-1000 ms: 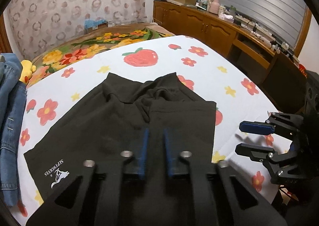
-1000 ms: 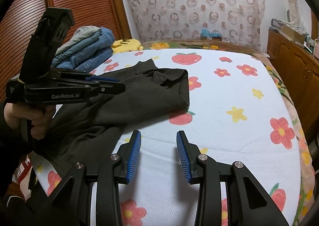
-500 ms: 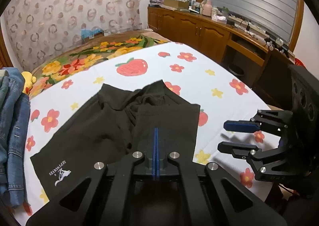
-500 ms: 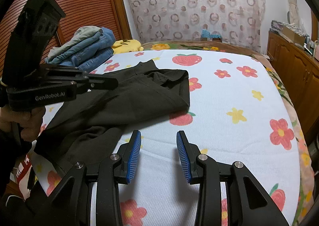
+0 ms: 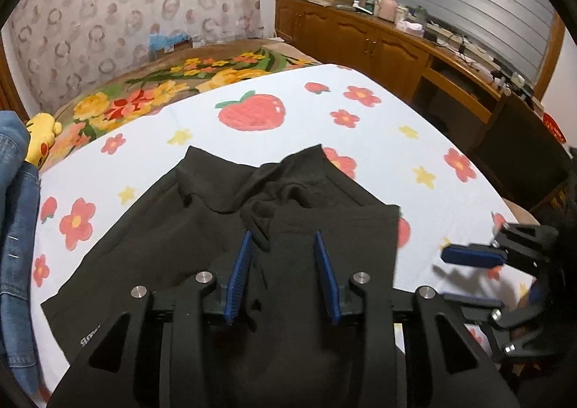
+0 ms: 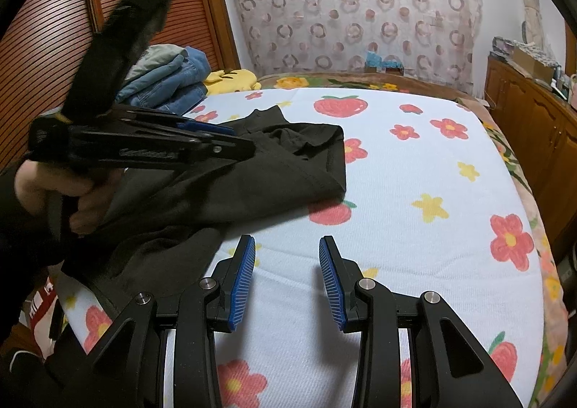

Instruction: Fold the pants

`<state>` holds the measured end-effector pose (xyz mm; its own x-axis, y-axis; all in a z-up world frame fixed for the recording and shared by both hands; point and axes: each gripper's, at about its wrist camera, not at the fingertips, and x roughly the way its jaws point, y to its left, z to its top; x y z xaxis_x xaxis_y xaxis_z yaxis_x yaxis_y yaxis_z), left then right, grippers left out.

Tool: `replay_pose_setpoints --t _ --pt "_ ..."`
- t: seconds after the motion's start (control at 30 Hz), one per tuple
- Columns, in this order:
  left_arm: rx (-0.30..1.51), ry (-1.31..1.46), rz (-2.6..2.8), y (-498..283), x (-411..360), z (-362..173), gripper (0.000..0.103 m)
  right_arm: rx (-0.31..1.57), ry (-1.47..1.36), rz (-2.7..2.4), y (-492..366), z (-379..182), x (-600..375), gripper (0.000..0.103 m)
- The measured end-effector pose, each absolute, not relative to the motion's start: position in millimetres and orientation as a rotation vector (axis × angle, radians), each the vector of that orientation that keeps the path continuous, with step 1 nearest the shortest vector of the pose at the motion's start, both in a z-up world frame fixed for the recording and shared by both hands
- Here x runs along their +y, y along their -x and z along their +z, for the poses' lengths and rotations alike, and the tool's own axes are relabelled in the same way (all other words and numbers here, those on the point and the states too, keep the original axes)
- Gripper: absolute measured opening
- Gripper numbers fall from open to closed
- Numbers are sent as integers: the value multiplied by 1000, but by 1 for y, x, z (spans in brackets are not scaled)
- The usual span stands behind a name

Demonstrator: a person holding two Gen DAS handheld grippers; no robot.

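Note:
Black pants (image 5: 216, 227) lie partly folded on the flowered bed sheet (image 5: 360, 141), waistband toward the far side and one leg laid over the other. My left gripper (image 5: 282, 238) hovers just over the folded leg, jaws opening, pads pressing on nothing. The right wrist view shows that left gripper (image 6: 230, 141) from the side, held by a hand (image 6: 54, 188) above the pants (image 6: 252, 170). Right of the pants, my right gripper (image 6: 286, 245) stands open over bare sheet (image 6: 414, 173), nothing between its fingers; the left wrist view shows this right gripper (image 5: 447, 276) at the bed's right edge.
A stack of jeans (image 6: 166, 83) and a yellow plush toy (image 6: 230, 78) sit at the bed's far left. A wooden cabinet (image 5: 378, 44) with clutter runs along the right wall. A slatted wooden door (image 6: 54, 29) stands on the left.
The left gripper's jaws closed fully half a second ago and have now parted wide. It has shifted a little over the pants. The right gripper has not moved.

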<state>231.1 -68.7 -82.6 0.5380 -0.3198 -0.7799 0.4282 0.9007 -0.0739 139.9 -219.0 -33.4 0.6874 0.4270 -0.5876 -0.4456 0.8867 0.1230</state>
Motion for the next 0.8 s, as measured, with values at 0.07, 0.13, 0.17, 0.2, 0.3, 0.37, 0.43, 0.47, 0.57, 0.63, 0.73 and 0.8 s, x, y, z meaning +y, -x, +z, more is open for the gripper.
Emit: replay_pose_setpoints --t 0.07,0.13,0.17,0.2,0.3,0.37,0.43,0.47,0.57,0.63,0.73,0.8 --pt "905 -125 -463 -234 -69 -85 25 648 31 490 -140 -33 -219 38" --pt "905 -123 -484 -232 -70 -84 8 646 32 491 -139 -33 -219 38" --pt "901 -131 -495 -230 -72 -82 5 645 32 491 -139 -34 -220 38" --pt "888 -143 -494 -226 -73 -80 4 645 31 491 -139 -34 -220 38" --pt "826 -145 -498 -213 -72 -66 4 644 32 490 -139 -34 -220 38" --pt "783 -127 -491 -205 -67 -52 4 644 33 490 -139 -34 -220 38" --pt "747 -107 -476 -200 -59 -39 4 644 33 490 -139 -34 -220 38" --pt "731 -96 -472 -199 -54 -31 4 644 33 489 -139 -34 -220 38" --pt "684 -77 -436 -194 -37 -10 4 645 35 490 -139 -34 -220 38" --pt "657 -65 -404 -192 -23 2 4 645 35 490 -139 -34 -221 38" --pt "629 -56 -330 -191 3 17 4 645 35 490 -139 -34 -221 38" --pt "628 -58 -274 -191 19 19 4 646 35 488 -140 -34 -221 38"
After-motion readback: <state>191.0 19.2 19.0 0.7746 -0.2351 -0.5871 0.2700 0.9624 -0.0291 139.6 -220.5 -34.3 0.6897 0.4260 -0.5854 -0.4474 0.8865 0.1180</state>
